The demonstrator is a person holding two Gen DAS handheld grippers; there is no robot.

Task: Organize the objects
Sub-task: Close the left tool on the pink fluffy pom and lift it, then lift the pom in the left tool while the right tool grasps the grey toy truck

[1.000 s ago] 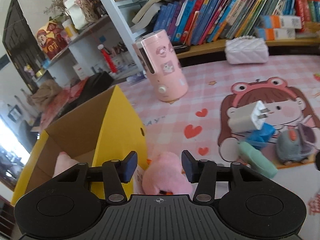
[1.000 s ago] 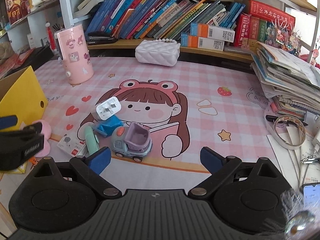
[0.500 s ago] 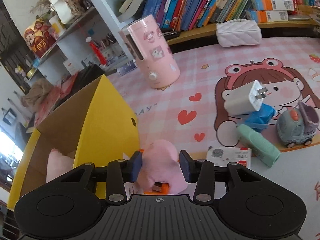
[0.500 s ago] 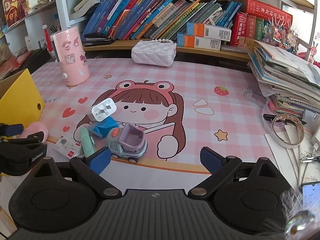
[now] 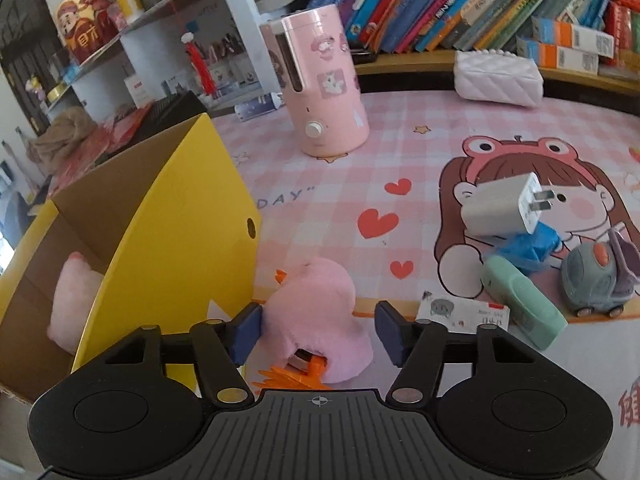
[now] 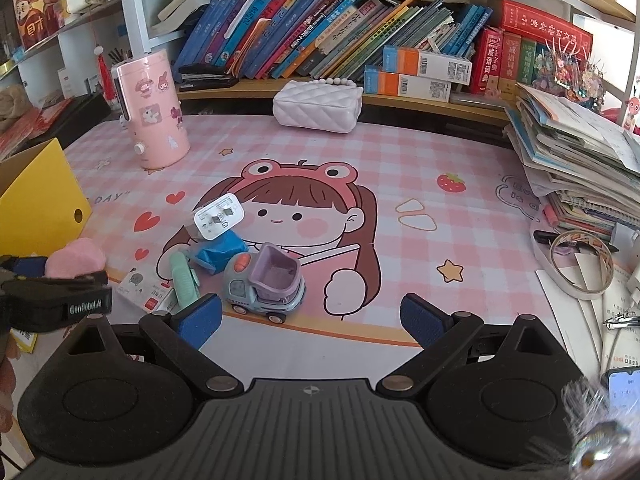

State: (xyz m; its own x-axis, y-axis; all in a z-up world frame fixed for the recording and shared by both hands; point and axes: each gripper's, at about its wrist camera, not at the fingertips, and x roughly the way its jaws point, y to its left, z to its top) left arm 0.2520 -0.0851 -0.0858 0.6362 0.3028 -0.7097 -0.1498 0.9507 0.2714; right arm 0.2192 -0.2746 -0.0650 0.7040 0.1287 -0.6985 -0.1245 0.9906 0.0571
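Observation:
A pink plush toy with orange feet (image 5: 316,316) lies on the pink mat, right beside the yellow cardboard box (image 5: 180,240). My left gripper (image 5: 318,332) straddles it and its jaws are opening: the left pad still brushes the fur, the right pad stands clear of it. A second pink plush (image 5: 76,296) sits inside the box. In the right wrist view my right gripper (image 6: 312,320) hangs open over the mat with nothing between its fingers, just in front of the toy truck (image 6: 266,284).
A white charger (image 5: 500,208), a blue wrapper (image 5: 528,244), a mint green tube (image 5: 524,304) and a small card box (image 5: 464,314) cluster mid-mat. A pink humidifier (image 5: 320,84) and white purse (image 5: 498,78) stand at the back. Stacked books (image 6: 576,160) and a tape roll (image 6: 580,264) sit right.
My left gripper came down over the pink plush beside the box, closed in on it, and now its jaws stand wider apart. The right gripper has kept still.

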